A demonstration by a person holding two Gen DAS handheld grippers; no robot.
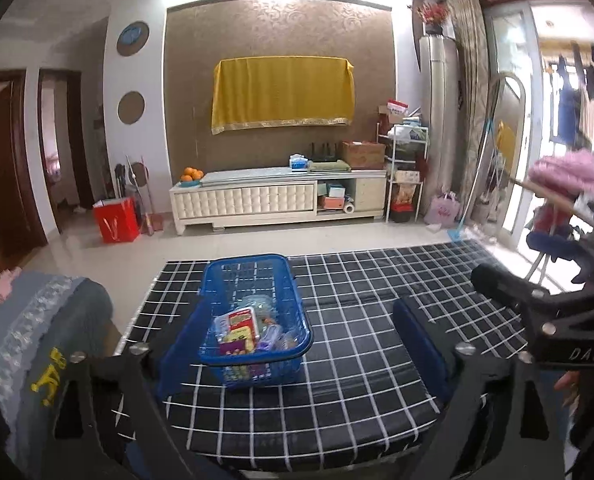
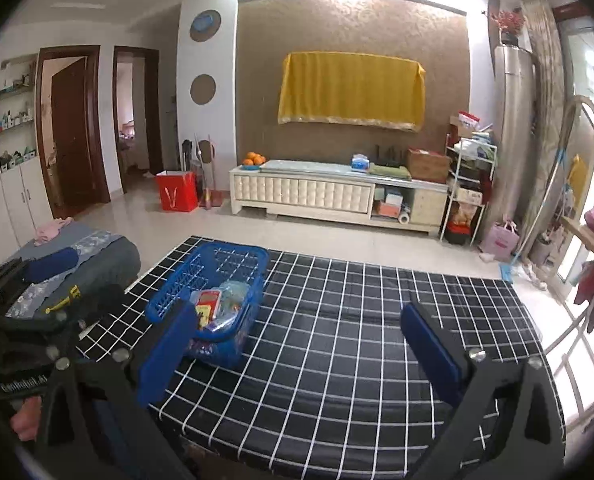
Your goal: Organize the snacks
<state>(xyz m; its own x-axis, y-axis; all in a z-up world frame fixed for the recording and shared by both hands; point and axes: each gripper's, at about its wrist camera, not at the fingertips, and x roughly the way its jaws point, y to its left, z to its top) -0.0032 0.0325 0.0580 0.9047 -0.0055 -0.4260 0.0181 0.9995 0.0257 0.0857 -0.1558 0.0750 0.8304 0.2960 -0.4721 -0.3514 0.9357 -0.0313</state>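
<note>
A blue plastic basket point(image 1: 245, 260) stands on the black table with a white grid cloth point(image 1: 357, 360). Several snack packets point(image 1: 243, 328) lie inside it, among them a red one and a yellow one. My left gripper point(image 1: 303, 304) is open, its blue pads wide apart, with the basket ahead between them and untouched. The right wrist view shows the basket point(image 2: 225, 250) and snacks point(image 2: 217, 304) ahead to the left on the table point(image 2: 337, 340). My right gripper point(image 2: 297, 308) is open and holds nothing. Each gripper also shows in the other's view, at its edge.
A seat with a grey cover point(image 1: 37, 320) adjoins the table on the left. On the right is a rack with pink clothing point(image 1: 569, 172). Across the tiled floor are a white TV cabinet point(image 1: 277, 196) and a red bag point(image 1: 115, 220). A hand point(image 2: 25, 416) holds the left gripper.
</note>
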